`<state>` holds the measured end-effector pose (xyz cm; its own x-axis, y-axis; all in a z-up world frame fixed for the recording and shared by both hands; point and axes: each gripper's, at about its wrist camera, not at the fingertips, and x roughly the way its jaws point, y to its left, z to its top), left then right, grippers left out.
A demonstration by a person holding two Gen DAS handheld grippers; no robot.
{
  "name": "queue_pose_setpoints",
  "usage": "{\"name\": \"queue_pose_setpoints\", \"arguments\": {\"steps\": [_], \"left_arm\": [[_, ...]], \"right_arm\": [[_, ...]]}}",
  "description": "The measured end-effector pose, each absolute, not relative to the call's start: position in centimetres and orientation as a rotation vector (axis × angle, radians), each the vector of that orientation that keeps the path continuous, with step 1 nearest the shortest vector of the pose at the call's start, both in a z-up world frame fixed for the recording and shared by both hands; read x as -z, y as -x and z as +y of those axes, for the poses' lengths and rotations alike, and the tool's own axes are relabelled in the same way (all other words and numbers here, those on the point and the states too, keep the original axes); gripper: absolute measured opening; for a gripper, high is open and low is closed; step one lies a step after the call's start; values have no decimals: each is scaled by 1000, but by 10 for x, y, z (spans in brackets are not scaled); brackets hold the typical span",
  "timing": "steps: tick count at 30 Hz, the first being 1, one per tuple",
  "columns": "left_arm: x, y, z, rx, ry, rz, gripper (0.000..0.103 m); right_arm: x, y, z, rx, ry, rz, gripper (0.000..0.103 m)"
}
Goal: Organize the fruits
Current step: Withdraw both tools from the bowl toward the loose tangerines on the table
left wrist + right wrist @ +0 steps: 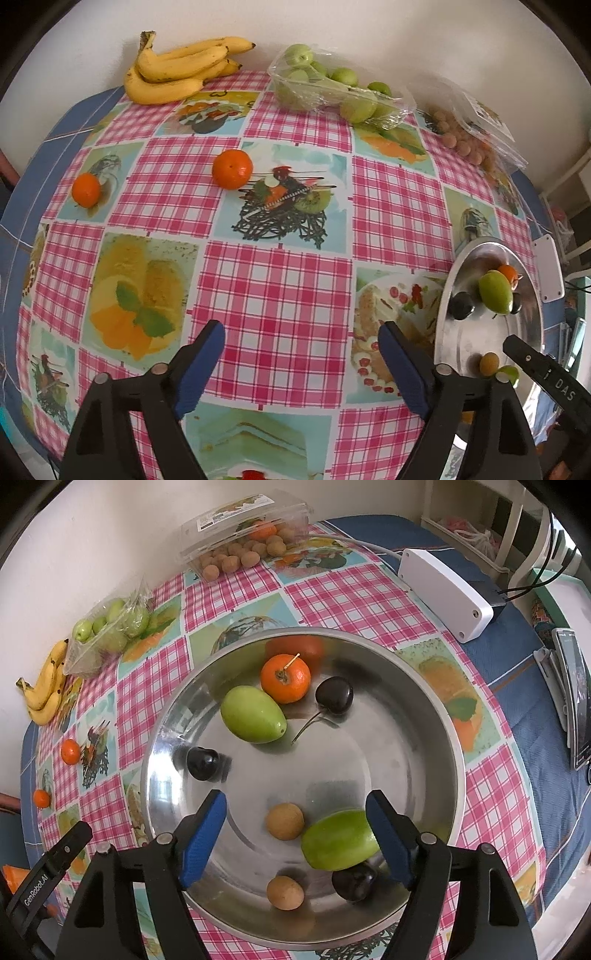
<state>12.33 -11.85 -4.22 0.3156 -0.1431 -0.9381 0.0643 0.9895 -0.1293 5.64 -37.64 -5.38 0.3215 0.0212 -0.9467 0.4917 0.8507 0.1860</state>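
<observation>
Nearest, the right gripper (295, 834) hangs open over the steel bowl (452, 775), gripping nothing; a green fruit (338, 840) lies at its five o'clock. The left gripper (301, 363) gapes empty over the tablecloth (273, 295). Likely next: collect the mandarin (232, 168) at eleven o'clock, bananas (173, 70) beyond.

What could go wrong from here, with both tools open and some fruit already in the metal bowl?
1. The right tool hangs open just over a green fruit and a brown fruit; lowering could pinch or bruise them.
2. Round fruit such as the loose orange may roll off the table.
3. The left tool works beside the bowl and might bump its rim.
</observation>
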Motion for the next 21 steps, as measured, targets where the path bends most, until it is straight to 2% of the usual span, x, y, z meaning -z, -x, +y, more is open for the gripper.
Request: {"name": "queue_pose_setpoints", "arguments": {"steps": [1, 2, 11, 13, 14, 21], "left_arm": [[42, -124, -118, 132, 70, 1241, 101], [42, -124, -117, 129, 69, 1238, 102], [43, -125, -115, 114, 57, 1231, 103], [43, -124, -115, 109, 48, 1225, 103], [43, -124, -116, 107, 42, 1219, 103], [42, -123, -116, 114, 29, 1210, 103]], "right_arm": [[54, -57, -376, 325, -491, 1216, 79], [54, -57, -375, 323, -489, 1216, 79], [54, -59, -372, 310, -470, 1224, 81], [54, -59, -373, 311, -468, 1219, 100], [54, -59, -373, 309, -466, 1215, 103], [54, -59, -374, 301, -463, 1211, 103]]}}
